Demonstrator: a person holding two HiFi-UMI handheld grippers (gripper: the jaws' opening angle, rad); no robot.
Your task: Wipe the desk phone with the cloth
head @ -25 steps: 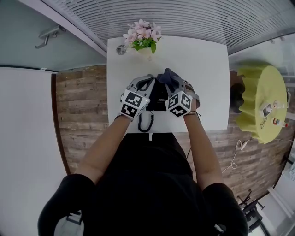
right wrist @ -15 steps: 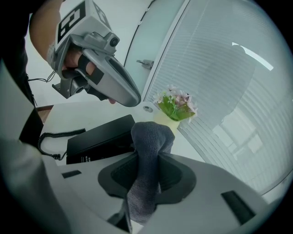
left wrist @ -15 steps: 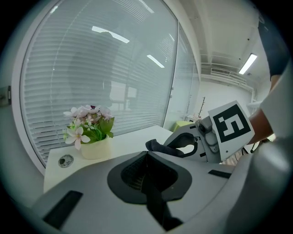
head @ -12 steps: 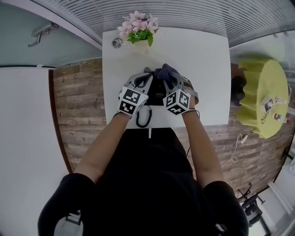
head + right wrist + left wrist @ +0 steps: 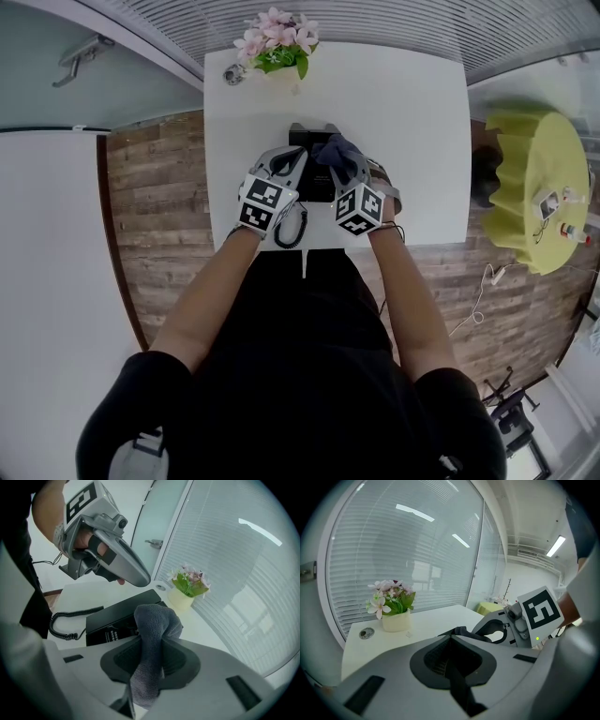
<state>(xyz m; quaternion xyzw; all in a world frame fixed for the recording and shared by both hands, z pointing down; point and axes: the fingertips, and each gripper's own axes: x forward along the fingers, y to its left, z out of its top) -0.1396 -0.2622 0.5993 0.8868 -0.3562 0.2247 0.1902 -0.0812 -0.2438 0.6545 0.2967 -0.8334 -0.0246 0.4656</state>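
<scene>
Cloth (image 5: 152, 625), pinched in right tongs (image 5: 149, 667), should press flat across desk phone (image 5: 119, 613); left tongs (image 5: 451, 665) sit closed, empty.

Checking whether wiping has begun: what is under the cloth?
The black phone lies under the cloth, which the right claw pinches. The cloth covers that part of the phone, so contact cannot be seen.

1. The desk phone (image 5: 123, 613) is black and flat. It lies on the white table (image 5: 84, 597), with its coiled cord (image 5: 70, 620) trailing off the near side.
2. The cloth (image 5: 154, 630) is grey and bunched, pinched in the right gripper (image 5: 151, 660), its top fold rising over the phone's edge.
</scene>
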